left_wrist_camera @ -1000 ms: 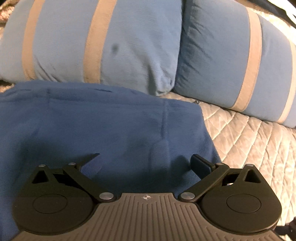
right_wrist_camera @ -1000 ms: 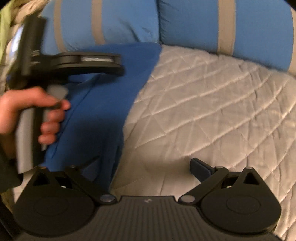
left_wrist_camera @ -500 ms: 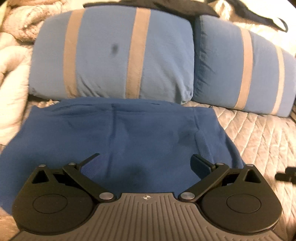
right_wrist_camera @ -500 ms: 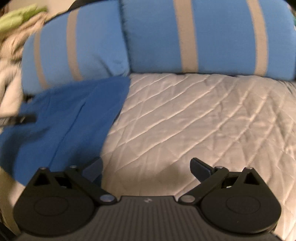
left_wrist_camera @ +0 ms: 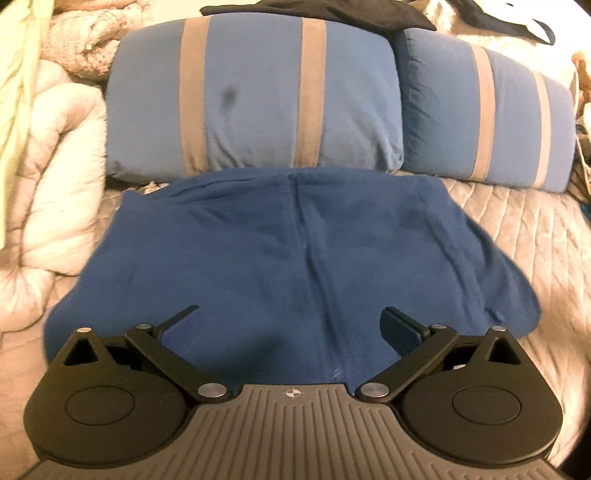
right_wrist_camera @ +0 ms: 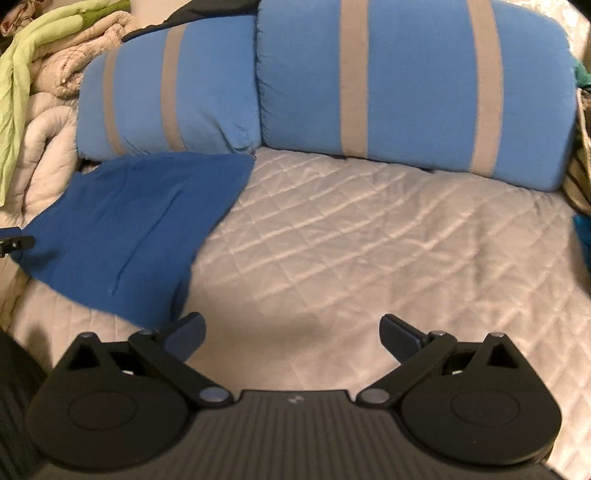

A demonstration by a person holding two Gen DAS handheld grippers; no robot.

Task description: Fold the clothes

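A dark blue garment (left_wrist_camera: 288, 258) lies spread flat on the quilted bed cover, its far edge against the striped pillows. My left gripper (left_wrist_camera: 290, 325) is open and empty, hovering over the garment's near part. In the right wrist view the same garment (right_wrist_camera: 140, 218) lies at the left. My right gripper (right_wrist_camera: 291, 332) is open and empty over the bare quilt, to the right of the garment's near corner.
Two blue pillows with tan stripes (left_wrist_camera: 255, 99) (right_wrist_camera: 413, 85) stand along the back. A cream comforter (left_wrist_camera: 48, 192) is bunched at the left, with a green cloth (right_wrist_camera: 22, 74) on it. Dark clothes (left_wrist_camera: 325, 11) lie behind the pillows. The grey quilt (right_wrist_camera: 369, 240) stretches to the right.
Both grippers have pulled back and up from the garment, so more of the bed shows. The left gripper has almost left the right wrist view. Both stay open.
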